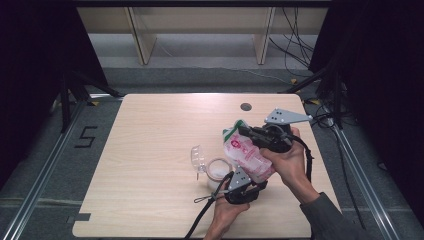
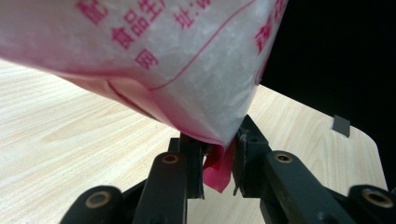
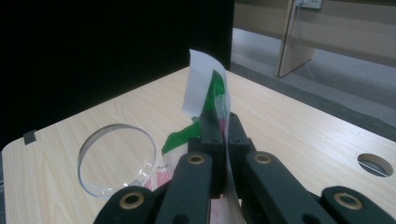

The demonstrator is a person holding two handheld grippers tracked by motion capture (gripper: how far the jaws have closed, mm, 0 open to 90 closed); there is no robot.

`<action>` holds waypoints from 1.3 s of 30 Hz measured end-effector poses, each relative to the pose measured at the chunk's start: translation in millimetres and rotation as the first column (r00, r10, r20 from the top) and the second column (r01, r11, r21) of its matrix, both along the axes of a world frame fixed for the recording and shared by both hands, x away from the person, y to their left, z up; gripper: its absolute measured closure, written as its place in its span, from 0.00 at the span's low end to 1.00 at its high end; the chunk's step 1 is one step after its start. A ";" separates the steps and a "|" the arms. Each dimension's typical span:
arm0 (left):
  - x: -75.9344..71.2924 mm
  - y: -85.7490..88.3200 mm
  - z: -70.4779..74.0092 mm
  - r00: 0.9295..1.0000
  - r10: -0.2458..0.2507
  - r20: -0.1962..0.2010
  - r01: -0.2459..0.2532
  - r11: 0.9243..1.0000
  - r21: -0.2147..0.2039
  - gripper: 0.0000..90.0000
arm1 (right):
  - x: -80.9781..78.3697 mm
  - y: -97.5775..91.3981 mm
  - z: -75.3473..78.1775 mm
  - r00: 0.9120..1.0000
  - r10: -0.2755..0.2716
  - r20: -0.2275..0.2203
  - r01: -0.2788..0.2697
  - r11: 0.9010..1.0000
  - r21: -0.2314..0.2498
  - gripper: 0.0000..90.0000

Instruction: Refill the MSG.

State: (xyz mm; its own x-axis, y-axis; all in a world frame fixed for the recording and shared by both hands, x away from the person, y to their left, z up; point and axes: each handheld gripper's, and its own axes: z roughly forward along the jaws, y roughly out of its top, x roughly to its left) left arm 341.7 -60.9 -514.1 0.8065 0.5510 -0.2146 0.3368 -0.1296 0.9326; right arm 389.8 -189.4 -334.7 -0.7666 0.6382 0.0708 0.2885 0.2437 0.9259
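Now the person holds a bag (image 1: 246, 152) of white grains tilted over a clear jar (image 1: 218, 170) near the counter's (image 1: 150, 135) middle, the jar's lid (image 1: 197, 156) lying just beside it at ten o'clock. The right tongs (image 1: 245, 132) are clamped tight on the bag's green-and-white top edge, seen pinched flat between the jaws in the right gripper view (image 3: 219, 122). The left tongs (image 2: 218, 161) straddle the bag's lower pink corner; the jaws stand slightly apart and I cannot tell whether they press on it. From above, the left tongs (image 1: 239, 186) sit at the bag's five o'clock end, the right at its twelve o'clock end, the jar at the bag's eight o'clock. To pour well, I'd judge the low corner must hang squarely over the jar's mouth, with the upper end raised slowly so the grains don't spill onto the counter.
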 end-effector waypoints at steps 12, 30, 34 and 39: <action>-1.0 1.1 1.3 1.000 0.002 0.005 -0.002 1.000 -0.003 0.82 | -9.9 -16.7 4.2 1.000 -0.018 0.004 0.018 0.998 0.059 1.00; -3.0 4.0 1.2 1.000 0.017 -0.009 -0.017 1.000 0.001 0.78 | -11.2 -21.9 -1.5 1.000 -0.004 0.003 0.004 0.995 0.100 1.00; -4.0 5.9 -0.5 0.999 0.025 -0.020 -0.025 1.000 0.004 0.78 | -10.8 -18.5 -3.5 1.000 0.005 -0.002 -0.004 0.995 0.096 1.00; -4.1 12.3 0.4 0.999 0.037 -0.025 -0.036 0.999 0.023 0.77 | -12.7 -11.0 -4.9 1.000 0.017 -0.011 -0.016 0.994 0.105 1.00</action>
State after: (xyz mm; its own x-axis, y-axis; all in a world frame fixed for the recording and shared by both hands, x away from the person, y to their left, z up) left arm 337.6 -48.5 -513.8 0.7801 0.5850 -0.2216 0.3649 -0.1378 0.9208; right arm 377.1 -200.4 -339.6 -0.7755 0.6143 0.1461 0.2964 0.1499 0.9432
